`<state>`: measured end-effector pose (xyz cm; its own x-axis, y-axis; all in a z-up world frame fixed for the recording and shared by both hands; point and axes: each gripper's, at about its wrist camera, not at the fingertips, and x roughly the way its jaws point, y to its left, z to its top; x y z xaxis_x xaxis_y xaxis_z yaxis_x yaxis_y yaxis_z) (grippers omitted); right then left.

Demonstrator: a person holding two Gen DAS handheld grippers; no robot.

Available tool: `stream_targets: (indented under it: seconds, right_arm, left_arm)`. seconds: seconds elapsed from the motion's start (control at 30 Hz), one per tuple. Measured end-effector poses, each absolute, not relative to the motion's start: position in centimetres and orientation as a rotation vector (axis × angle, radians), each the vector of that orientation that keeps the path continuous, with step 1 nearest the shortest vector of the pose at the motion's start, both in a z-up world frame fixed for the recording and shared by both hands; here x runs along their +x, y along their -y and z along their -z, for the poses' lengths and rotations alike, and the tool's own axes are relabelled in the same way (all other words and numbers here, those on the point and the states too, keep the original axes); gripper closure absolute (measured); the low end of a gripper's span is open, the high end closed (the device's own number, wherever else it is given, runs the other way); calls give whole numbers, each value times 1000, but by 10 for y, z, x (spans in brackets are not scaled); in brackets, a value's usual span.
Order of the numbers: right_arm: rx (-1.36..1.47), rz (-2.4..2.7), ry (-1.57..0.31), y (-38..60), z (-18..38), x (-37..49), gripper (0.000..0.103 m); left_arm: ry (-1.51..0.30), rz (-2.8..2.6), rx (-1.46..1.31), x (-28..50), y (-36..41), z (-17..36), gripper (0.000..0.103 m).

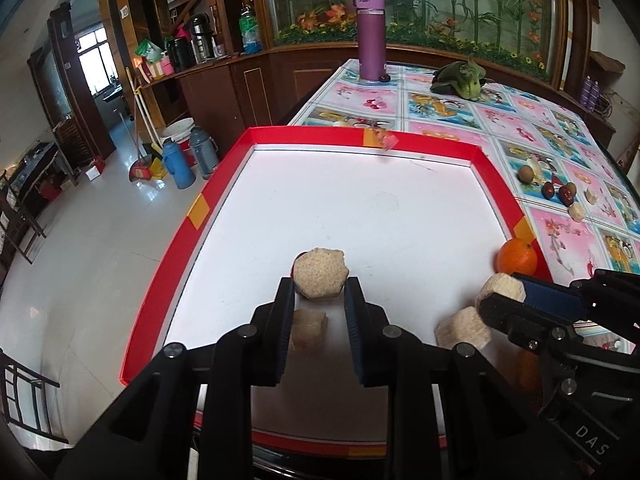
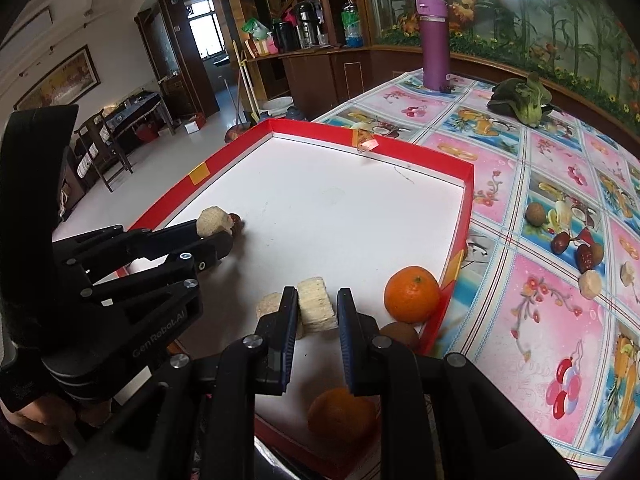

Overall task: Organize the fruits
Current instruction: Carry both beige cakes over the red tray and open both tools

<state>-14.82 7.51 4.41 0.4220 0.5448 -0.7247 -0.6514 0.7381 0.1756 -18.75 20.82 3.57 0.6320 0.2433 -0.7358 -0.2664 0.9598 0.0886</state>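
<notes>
Roughly halfway, by my reckoning, judging from what sits inside the shallow red-walled tray with a white floor against what lies outside it. The black left gripper is closed on a pale beige hexagonal cut piece of fruit with a dotted end face, held low over the tray's near-left part; something small and dark red peeks out behind it in the right wrist view, though I cannot tell what it is. The black right gripper is closed on a pale fibrous cut chunk, just above the tray floor near the right wall.

Already inside the tray are:
- a round orange mandarin, close against the right wall;
- a second beige chunk, beside the right gripper;
- another beige piece, under the left gripper;
- a second orange fruit and a brown round fruit, at the near edge.

Left outside, on the flowered tablecloth, well apart from the tray, are 1 brown round fruit, several dark red dates and a few pale cut pieces. The green leafy vegetable and purple flask stand farther off. Releasing the 2 held pieces looks like the step in hand.
</notes>
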Motion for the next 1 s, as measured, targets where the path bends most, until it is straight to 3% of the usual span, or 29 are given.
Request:
stream_targets:
  seconds: [0.63,0.77,0.9,1.0]
  right_arm:
    - [-80,-741,-834,-73,-45,-146,84]
    - [-45,-748,-842,-67,-47,-145,76]
    - [-10,-767,-803,-58,-55,-149,69]
    - [13,-768,-779,-51,-59,-150,68]
  left_arm:
    - [-845,-331,-16,-185,-207,-32,75]
    - [-847,-345,-1,-186,-201,-31,74]
    - [-820,-368,24,-190,-196,-36,57]
    - [-792,-385,46,-194,-192,-43,53]
